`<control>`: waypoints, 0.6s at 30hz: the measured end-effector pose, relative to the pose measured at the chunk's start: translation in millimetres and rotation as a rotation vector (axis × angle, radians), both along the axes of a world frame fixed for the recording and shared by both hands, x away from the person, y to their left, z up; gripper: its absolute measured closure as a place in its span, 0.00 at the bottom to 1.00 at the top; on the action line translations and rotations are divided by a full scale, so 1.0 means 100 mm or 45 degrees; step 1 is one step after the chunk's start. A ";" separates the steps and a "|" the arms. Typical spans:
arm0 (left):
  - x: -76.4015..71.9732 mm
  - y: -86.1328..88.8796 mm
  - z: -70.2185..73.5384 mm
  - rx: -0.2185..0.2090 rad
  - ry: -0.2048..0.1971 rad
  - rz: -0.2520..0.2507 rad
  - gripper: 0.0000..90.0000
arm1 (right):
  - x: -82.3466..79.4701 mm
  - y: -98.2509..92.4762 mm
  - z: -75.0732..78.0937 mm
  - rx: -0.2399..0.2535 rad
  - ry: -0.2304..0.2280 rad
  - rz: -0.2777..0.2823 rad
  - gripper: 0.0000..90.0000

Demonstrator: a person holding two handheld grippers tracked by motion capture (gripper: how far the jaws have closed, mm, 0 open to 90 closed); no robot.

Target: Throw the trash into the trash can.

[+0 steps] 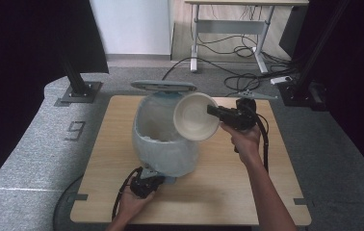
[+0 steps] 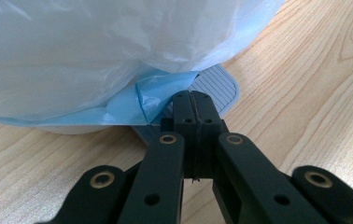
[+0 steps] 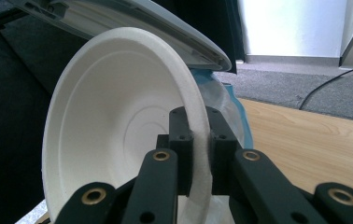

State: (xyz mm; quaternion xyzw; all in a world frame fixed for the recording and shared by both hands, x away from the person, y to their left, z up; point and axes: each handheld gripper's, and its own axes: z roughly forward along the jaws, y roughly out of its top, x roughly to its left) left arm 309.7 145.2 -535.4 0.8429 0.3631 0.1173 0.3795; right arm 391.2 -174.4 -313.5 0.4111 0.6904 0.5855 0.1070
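So the right gripper [image 1: 214, 111] is clamped on the rim of a white paper bowl [image 1: 195, 117], tipped on edge right over the mouth of the lined bin [image 1: 163, 139], lid up. Bin opening sits just left of the bowl. Left gripper [image 2: 194, 95] is closed, pressing the bin's pedal [image 2: 216, 88].

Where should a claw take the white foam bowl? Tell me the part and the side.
Grip the white foam bowl by its thin rim, coming edge-on from the side, one jaw inside, one outside. The wall is thin enough there, and the right claw already holds it tilted that way over the lined bin.
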 end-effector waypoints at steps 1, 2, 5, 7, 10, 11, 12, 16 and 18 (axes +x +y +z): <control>0.00 0.00 0.00 0.001 -0.001 0.000 1.00 | 0.00 0.01 0.00 -0.003 -0.003 0.002 0.92; 0.00 0.00 0.00 0.000 -0.001 0.000 1.00 | 0.01 0.02 0.01 -0.004 -0.002 0.003 0.92; 0.00 0.00 0.00 0.001 -0.002 0.000 1.00 | 0.02 0.05 0.02 -0.005 -0.006 0.006 0.92; 0.00 0.00 0.00 0.001 -0.001 0.001 1.00 | 0.03 0.07 0.03 -0.004 -0.004 0.008 0.92; 0.00 0.00 0.00 0.006 0.000 -0.004 1.00 | 0.04 0.12 0.03 -0.010 -0.007 0.010 0.92; 0.00 0.00 0.00 0.005 0.001 -0.004 1.00 | 0.05 0.14 0.03 -0.015 -0.009 0.013 0.92; 0.00 0.00 0.00 0.004 0.001 -0.004 1.00 | 0.06 0.16 0.03 -0.017 -0.011 0.013 0.92; 0.00 0.00 0.00 0.005 -0.002 -0.004 1.00 | 0.09 0.22 0.03 -0.020 -0.008 0.019 0.92; 0.00 0.00 0.00 0.006 -0.003 -0.005 1.00 | 0.11 0.25 0.03 -0.018 -0.006 0.022 0.92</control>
